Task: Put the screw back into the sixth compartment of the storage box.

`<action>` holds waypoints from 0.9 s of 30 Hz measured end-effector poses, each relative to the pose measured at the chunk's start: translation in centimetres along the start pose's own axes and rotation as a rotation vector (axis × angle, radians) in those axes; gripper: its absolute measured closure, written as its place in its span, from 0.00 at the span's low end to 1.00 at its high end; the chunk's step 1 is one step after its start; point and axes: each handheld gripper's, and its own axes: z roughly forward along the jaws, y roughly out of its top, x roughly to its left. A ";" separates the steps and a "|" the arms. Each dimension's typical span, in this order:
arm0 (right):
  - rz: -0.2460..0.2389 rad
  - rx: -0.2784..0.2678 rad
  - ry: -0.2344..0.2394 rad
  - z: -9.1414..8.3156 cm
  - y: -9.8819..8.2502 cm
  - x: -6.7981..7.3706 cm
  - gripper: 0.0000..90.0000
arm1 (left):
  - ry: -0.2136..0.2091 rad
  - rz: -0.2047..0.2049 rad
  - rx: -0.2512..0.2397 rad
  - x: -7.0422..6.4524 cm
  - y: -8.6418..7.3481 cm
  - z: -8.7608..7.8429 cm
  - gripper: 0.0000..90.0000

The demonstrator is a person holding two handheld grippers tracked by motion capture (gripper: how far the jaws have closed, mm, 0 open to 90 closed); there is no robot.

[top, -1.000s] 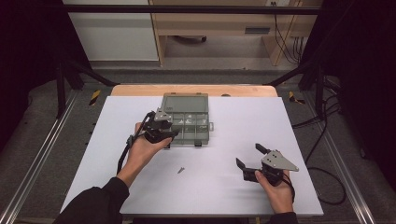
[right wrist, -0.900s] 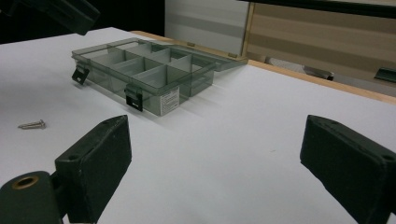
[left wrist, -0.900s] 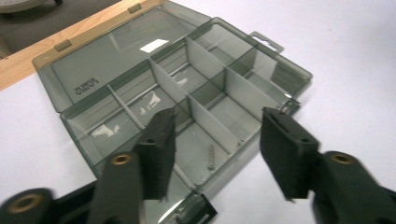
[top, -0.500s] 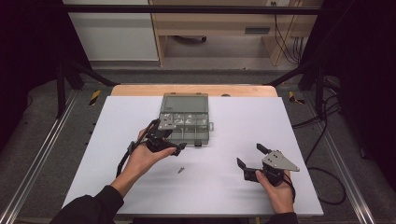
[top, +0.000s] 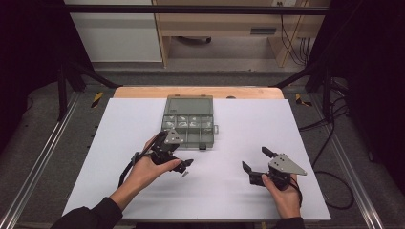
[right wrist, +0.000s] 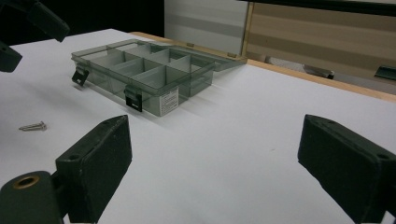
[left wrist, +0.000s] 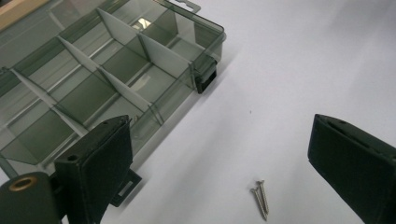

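An open, smoky-clear compartment box point(top: 188, 125) lies at the middle of the white table, its lid folded back. Two small screws point(left wrist: 260, 199) lie side by side on the table just in front of it, seen from above as screws point(top: 184, 172). My left gripper point(top: 184, 166) hovers over them. Its jaws have just been opening and stand wide in the left gripper view point(left wrist: 219, 126), holding nothing, with the screws on the table under the gap. My right gripper point(top: 254, 158) rests open and empty at the near right, aimed at the box point(right wrist: 144, 74).
The white sheet point(top: 286, 129) covers a wooden table with a strip of wood bare at the far edge. Black latches point(left wrist: 205, 80) hang from the box's front wall. Metal rails run along both sides, and cables lie on the floor at the right.
The left hand has drawn back from the box's front corner toward the screws, and its jaws have spread apart. The right hand has stayed where it was.
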 end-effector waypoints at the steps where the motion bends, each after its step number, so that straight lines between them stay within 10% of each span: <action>1: 0.002 0.000 -0.001 0.0 0.0 0.0 0.11 | -0.003 0.003 0.004 -0.1 0.0 0.0 0.08; 27: 0.016 -0.001 0.001 -0.1 0.1 -0.1 0.08 | -0.129 0.073 0.161 -2.0 -1.5 1.2 0.07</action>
